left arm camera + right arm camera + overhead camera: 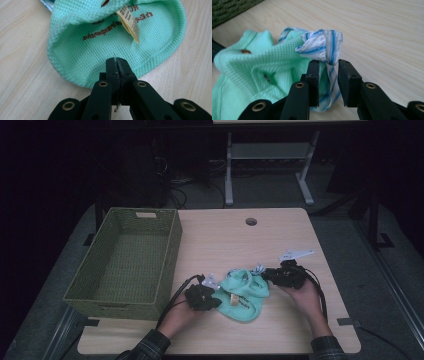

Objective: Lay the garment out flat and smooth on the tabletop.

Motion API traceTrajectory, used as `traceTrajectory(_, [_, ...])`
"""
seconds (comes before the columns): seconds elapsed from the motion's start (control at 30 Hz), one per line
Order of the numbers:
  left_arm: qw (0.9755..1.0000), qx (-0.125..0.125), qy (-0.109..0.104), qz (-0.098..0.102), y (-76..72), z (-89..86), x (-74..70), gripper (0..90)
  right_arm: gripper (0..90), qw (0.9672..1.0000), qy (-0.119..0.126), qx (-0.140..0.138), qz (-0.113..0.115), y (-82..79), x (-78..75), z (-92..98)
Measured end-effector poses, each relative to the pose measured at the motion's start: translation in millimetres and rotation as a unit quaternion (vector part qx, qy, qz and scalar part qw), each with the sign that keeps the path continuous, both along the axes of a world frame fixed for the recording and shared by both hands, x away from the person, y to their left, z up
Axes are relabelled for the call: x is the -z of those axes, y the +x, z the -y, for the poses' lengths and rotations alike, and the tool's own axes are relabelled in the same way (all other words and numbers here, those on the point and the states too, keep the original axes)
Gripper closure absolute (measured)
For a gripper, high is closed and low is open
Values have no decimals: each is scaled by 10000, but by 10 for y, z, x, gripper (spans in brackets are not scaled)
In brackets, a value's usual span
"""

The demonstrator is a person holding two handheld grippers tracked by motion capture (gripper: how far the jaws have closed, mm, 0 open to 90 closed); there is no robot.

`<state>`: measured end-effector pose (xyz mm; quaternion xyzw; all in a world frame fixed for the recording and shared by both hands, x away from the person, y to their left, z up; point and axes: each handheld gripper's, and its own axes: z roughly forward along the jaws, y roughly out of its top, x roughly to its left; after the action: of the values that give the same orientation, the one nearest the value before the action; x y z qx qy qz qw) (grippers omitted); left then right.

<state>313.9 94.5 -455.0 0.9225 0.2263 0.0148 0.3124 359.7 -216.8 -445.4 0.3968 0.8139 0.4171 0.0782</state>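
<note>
The left gripper [117, 62] is clenched on the hem of the mint-green garment [110, 47]; the right gripper [329, 72] has its jaws partly parted around a blue-striped fabric strip [322, 45] (pads not visibly pressing); the garment lies bunched between both grippers near the front edge of the wooden table [280, 235]; bare wood stretches behind it; a green woven basket [172, 255] borders the left; dark floor surrounds.
</note>
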Motion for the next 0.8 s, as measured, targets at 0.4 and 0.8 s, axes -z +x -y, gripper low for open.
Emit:
traceTrajectory(0.4, [10000,28,23,11,1,-3,-1,886,736,9997,-12,-146,-183,159,109,-133])
traceTrajectory(0.8, [10000,20,26,11,2,-5,-2,886,807,9988,-248,-300,-310,147,250,-192])
